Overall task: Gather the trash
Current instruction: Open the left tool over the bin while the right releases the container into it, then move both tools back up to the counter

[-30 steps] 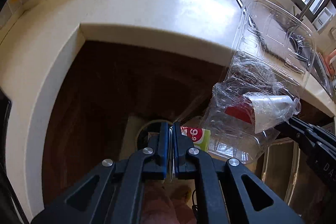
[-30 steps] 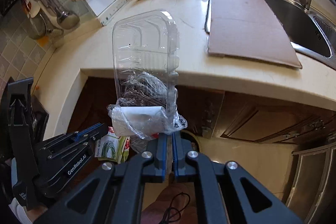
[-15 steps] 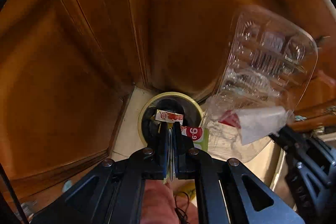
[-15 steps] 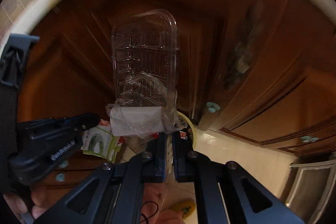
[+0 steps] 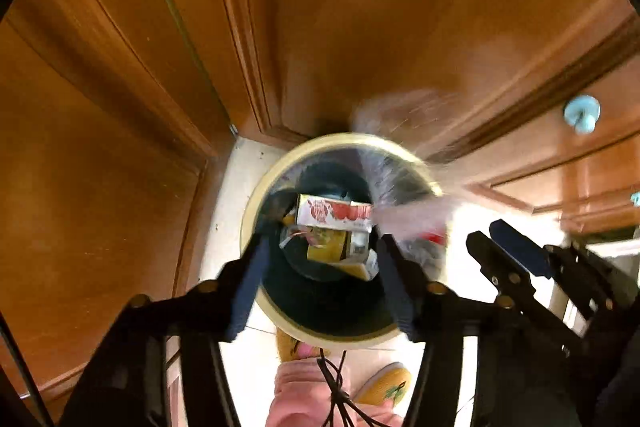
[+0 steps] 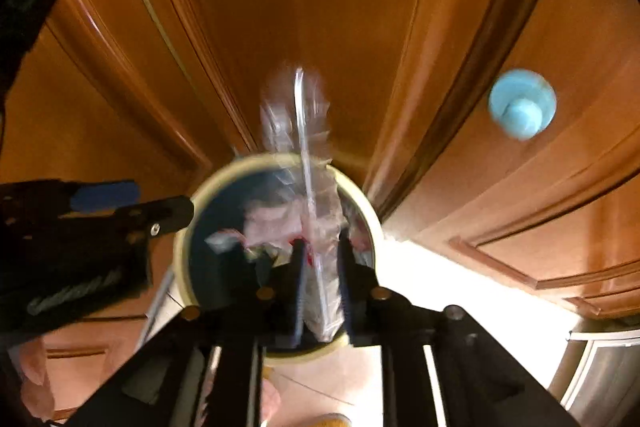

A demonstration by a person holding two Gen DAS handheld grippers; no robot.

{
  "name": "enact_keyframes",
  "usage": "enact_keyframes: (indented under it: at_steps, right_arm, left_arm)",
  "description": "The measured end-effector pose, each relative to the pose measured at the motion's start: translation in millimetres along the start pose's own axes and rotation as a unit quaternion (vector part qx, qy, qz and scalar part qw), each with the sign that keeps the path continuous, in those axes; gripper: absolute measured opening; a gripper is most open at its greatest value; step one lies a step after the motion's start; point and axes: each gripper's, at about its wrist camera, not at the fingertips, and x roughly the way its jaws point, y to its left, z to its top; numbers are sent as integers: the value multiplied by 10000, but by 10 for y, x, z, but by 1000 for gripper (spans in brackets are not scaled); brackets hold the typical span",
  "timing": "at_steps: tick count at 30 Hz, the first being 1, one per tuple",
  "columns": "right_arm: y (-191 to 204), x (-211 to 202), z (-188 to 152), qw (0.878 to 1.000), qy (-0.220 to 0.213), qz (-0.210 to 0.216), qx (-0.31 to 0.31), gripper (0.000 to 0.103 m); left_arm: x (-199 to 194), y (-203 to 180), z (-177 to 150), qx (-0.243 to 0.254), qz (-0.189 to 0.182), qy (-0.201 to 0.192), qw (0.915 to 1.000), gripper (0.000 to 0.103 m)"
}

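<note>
A round bin with a cream rim (image 5: 256, 199) stands on the floor against the wooden cabinets; it also shows in the right wrist view (image 6: 182, 259). My left gripper (image 5: 322, 259) is open and empty right above it. Red-and-white and yellow cartons (image 5: 334, 215) lie inside. My right gripper (image 6: 320, 259) is open, and the clear plastic clamshell with crumpled wrap (image 6: 306, 163) is loose between its fingers, blurred, over the bin mouth. In the left wrist view the clamshell (image 5: 404, 183) is a blur at the bin's right rim, beside the right gripper (image 5: 496, 247).
Brown wooden cabinet doors (image 5: 360, 7) rise right behind the bin, with pale blue round knobs (image 6: 522, 105). The floor is light tile (image 6: 432, 263). The person's pink trouser leg and yellow slippers (image 5: 384, 383) are below the bin. A steel appliance edge (image 6: 600, 375) is at the lower right.
Both grippers moved down closer to the bin and opened. The left one let go of its green-labelled packet; the clamshell came loose from the right one and is dropping towards the bin.
</note>
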Motion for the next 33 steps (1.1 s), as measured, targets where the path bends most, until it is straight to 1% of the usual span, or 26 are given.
enact_keyframes:
  at_steps: [2, 4, 8, 11, 16, 17, 21, 22, 25, 29, 33]
  right_arm:
    - [-40, -58, -4, 10000, 3, 33, 24, 31]
    - [-70, -177, 5, 10000, -28, 67, 51, 34]
    - [-80, -467, 59, 9998, -70, 96, 157, 34]
    - [-135, -799, 121, 9992, -108, 125, 355, 34]
    - [-200, -1538, 265, 9975, -329, 196, 592, 34]
    - [-244, -1631, 300, 9973, -368, 207, 599, 34]
    - [-337, -2244, 405, 9957, -581, 234, 682, 34]
    - [-369, -2391, 434, 9950, -641, 244, 722, 34]
    - [-434, -2797, 523, 9929, -829, 243, 821, 34]
    - [-513, -3226, 650, 9893, -1076, 280, 944, 34]
    - [-547, -3688, 825, 9859, -1338, 260, 971, 34]
  left_arm:
    - [-8, 21, -47, 58, 6, 41, 10000, 61]
    - [-131, 6, -72, 43, 19, 29, 10000, 62]
    - [-425, -15, -7, -24, 95, -69, 9999, 69]
    - [-800, -35, 94, -137, 34, -131, 9998, 70]
    - [-1478, -112, 201, -209, -21, -330, 9992, 73]
    - [-1588, -111, 220, -205, -44, -356, 9991, 74]
    - [-2252, -194, 310, -104, -56, -554, 9984, 75]
    - [-2462, -230, 342, -71, -69, -639, 9979, 76]
    - [-2926, -337, 424, 11, -120, -857, 9962, 78]
    - [-3518, -490, 512, 175, -102, -1108, 9936, 80]
    - [-4001, -630, 615, 339, -47, -1372, 9900, 81]
